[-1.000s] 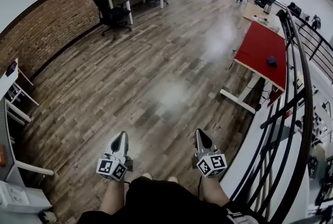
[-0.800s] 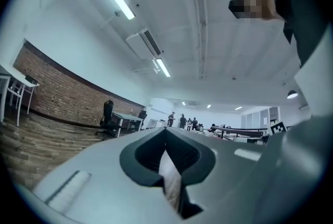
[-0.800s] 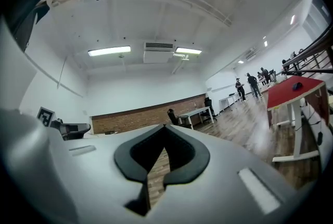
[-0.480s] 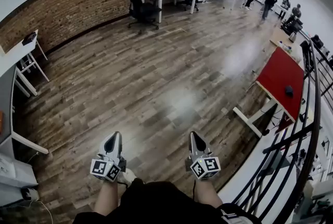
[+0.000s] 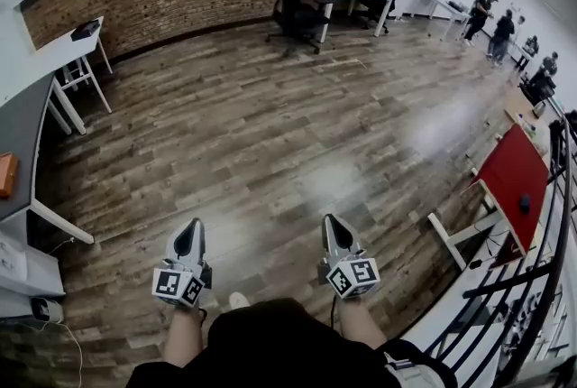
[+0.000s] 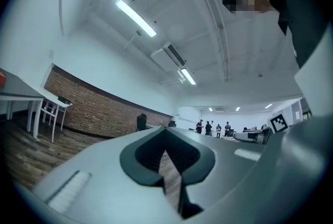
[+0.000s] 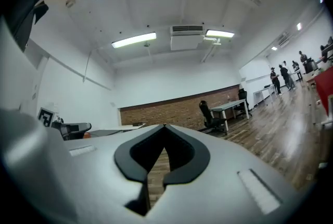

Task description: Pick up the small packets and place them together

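Red table has drifted rightward — left hand-held gripper (right hand-held gripper too) pinched together.

My left gripper and right gripper are pale grey with black-lined tips. Each carries a white cube printed with black square markers. I wear a black top.

Wooden floor, red table, office chair

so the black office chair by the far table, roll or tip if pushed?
Probably rolls: the office chair stands on a splayed base on smooth plank floor, though casters are too small to confirm. A high push might tip it; the back is tall.
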`<state>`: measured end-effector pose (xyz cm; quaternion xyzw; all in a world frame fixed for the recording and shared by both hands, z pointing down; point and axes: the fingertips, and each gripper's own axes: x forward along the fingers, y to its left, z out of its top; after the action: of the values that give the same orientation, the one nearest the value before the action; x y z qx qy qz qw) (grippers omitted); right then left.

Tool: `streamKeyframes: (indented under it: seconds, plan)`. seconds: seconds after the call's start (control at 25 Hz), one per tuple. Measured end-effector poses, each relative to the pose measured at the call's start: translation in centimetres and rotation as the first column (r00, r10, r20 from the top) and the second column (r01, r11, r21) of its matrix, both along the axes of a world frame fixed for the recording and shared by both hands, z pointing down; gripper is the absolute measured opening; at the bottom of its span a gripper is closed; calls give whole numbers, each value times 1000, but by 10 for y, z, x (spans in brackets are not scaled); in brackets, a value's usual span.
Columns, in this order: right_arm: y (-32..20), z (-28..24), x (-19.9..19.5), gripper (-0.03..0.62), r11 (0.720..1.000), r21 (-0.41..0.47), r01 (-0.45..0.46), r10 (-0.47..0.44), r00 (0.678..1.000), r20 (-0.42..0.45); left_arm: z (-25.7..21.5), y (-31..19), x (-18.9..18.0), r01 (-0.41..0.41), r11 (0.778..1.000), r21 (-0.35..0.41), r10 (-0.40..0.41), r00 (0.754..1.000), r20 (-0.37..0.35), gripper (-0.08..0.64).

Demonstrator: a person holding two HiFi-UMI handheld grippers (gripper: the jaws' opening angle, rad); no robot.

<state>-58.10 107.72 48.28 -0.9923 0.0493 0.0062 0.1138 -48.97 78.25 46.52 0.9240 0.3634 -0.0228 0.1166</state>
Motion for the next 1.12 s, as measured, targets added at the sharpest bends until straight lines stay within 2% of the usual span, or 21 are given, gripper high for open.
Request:
streamKeyframes:
  seconds: [0.12, 0.36, 0.6, 0.76, 0.88, 1.12]
  plan:
    - [-43, 0, 40, 2, 996, -33, 78, -78, 997, 10, 4, -47, 21, 76, 997, -21, -75, 997, 22, -2]
    - [-116, -4, 95, 2, 977, -25, 211, -211, 977, 12, 8, -123, 40, 190, 981, -26, -189, 981, 44, -2]
    - [-147, 3, 115, 2, 961, -11, 277, -276, 960, 51, 23, -152, 40, 247, 968, -36, -242, 965, 100, -2]
    - [-169, 21, 135, 2, 942, 12, 334, -334, 938, 93, 34, -165, 37, 282, 959, -7, -280, 953, 116, -2]
    - [-191, 26, 162, 2, 922, 23, 387, -387, 917, 100, 39, -186, 42, 335, 942, 9, -333, 934, 125, -2]
    - [-238, 20, 234, 2, 869, 24, 494, -494, 867, 69, 37, -234, 77, 452, 892, 20, -451, 885, 116, -2]
